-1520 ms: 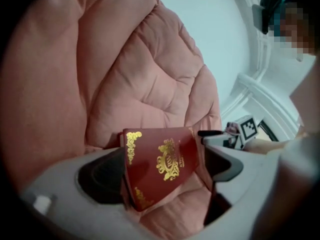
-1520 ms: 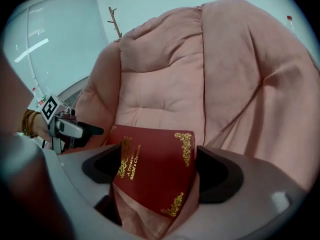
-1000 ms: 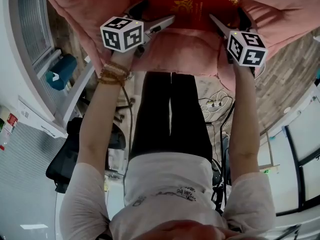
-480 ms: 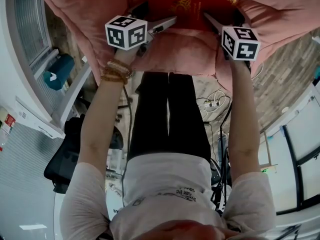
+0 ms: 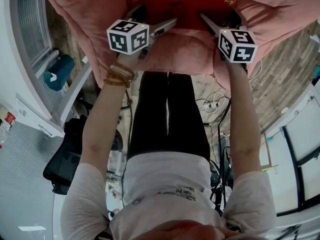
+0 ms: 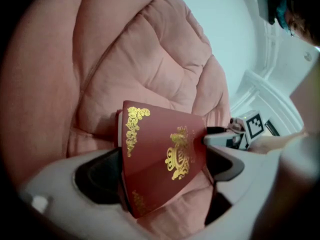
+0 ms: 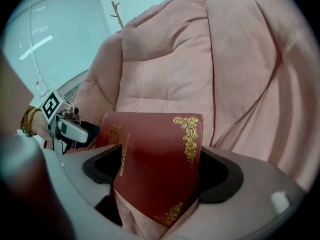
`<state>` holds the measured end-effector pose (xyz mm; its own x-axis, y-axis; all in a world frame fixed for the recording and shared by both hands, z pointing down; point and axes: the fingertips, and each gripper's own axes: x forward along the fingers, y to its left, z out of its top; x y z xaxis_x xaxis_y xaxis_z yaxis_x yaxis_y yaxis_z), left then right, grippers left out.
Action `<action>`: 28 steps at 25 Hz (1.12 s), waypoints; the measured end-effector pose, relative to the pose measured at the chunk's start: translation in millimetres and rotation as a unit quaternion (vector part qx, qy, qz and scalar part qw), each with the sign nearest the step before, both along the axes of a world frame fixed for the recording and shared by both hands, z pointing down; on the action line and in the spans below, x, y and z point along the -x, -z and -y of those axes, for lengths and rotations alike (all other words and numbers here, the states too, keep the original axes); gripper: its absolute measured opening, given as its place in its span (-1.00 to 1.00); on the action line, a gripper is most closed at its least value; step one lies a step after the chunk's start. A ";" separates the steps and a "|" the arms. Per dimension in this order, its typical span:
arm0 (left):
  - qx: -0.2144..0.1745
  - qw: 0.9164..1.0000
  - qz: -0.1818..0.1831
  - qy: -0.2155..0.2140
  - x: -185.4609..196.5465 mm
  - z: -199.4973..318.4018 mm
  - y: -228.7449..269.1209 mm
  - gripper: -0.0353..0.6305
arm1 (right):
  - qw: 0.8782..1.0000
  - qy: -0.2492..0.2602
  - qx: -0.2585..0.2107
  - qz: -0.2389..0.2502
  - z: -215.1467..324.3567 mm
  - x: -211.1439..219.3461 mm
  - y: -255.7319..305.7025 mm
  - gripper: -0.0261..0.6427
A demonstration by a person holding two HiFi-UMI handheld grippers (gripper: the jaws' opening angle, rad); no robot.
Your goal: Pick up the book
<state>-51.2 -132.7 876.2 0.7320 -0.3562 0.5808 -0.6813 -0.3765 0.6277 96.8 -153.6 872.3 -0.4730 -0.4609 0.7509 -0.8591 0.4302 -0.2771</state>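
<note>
Dark red hardcover book with gold ornament (image 5: pixel 187 9) is resting tilted on a pink quilted cushion (image 5: pixel 85 9). The left gripper (image 6: pixel 162 171) and right gripper (image 7: pixel 160 171) are each clamping a corner. Such shallow holds are risking a slip during lifting.

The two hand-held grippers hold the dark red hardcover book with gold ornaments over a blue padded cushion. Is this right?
No: the padded cushion is pink, not blue, as the right gripper view shows. The left hand-held gripper and the right hand-held gripper do hold the dark red hardcover book with gold ornaments over it.
</note>
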 end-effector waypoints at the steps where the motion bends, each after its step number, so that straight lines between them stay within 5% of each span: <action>1: -0.003 1.000 0.001 0.003 0.4 -0.2 4.7 0.66 | 1.000 -0.001 -0.003 0.002 -1.1 0.4 3.6 0.49; 12: -0.070 0.997 0.018 0.017 8.6 21.0 96.6 0.69 | 0.998 -0.017 -0.056 0.017 -0.2 9.4 93.8 0.51; 28: -0.196 0.980 0.026 0.008 2.3 15.4 326.3 0.70 | 0.979 -0.036 -0.197 0.026 -4.8 4.1 328.2 0.50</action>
